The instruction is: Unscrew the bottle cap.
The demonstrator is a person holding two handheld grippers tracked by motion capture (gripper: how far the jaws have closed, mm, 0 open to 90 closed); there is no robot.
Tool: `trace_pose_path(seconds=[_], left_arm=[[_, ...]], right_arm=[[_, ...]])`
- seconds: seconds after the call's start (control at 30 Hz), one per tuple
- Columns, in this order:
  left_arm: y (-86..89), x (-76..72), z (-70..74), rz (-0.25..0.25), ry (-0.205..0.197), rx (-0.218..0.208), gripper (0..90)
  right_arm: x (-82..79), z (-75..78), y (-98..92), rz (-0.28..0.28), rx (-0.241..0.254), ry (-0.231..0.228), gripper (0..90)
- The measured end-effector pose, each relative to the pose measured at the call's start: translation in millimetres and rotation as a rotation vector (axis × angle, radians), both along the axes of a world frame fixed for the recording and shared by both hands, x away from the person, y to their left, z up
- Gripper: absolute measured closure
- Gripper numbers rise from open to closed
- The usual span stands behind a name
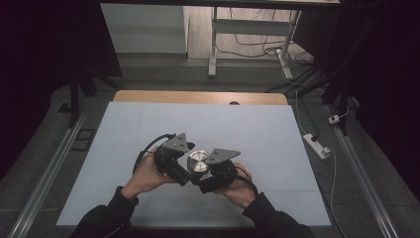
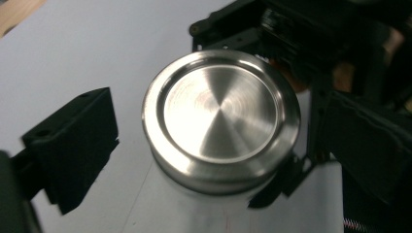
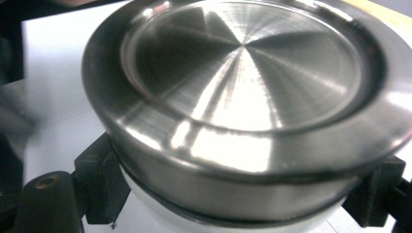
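A white container with a shiny steel lid stood near the front middle of the white-covered table, between the two tools. The right tool pinched the container's white body just under the lid, one jaw on each side. The left tool was spread around the lid, its near jaw standing apart from it, with a hand behind it.

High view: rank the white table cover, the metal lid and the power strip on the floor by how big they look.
1. White table cover, by far.
2. and 3. Metal lid and power strip: too alike to rank, and the strip lies farther away.
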State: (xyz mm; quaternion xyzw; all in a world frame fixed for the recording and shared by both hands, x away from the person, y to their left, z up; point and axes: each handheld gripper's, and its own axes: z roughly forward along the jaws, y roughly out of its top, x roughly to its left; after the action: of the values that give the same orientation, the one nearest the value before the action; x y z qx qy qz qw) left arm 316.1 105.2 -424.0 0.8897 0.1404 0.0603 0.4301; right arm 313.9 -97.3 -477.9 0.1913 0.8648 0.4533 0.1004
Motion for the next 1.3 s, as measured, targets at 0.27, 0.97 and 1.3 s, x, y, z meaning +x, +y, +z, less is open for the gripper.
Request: trace_pose_path(seconds=[0.27, 0.97, 1.3], left_arm=[[14.0, -2.9, -5.1, -0.213, -0.041, 0.022, 10.5], [-22.0, -6.9, -6.6, 0.143, 0.004, 0.039, 19.2], [-27.9, -10.7, -4.0, 0.240, 0.001, 0.026, 19.3]], right_arm=[[-11.4, 1.6, 7.4, 0.171, 0.024, 0.010, 15.1], [-1.6, 0.8, 1.7, -0.011, -0.013, -0.022, 15.1], [-0.1, 1.8, 1.1, -0.051, -0.010, -0.027, 15.1]])
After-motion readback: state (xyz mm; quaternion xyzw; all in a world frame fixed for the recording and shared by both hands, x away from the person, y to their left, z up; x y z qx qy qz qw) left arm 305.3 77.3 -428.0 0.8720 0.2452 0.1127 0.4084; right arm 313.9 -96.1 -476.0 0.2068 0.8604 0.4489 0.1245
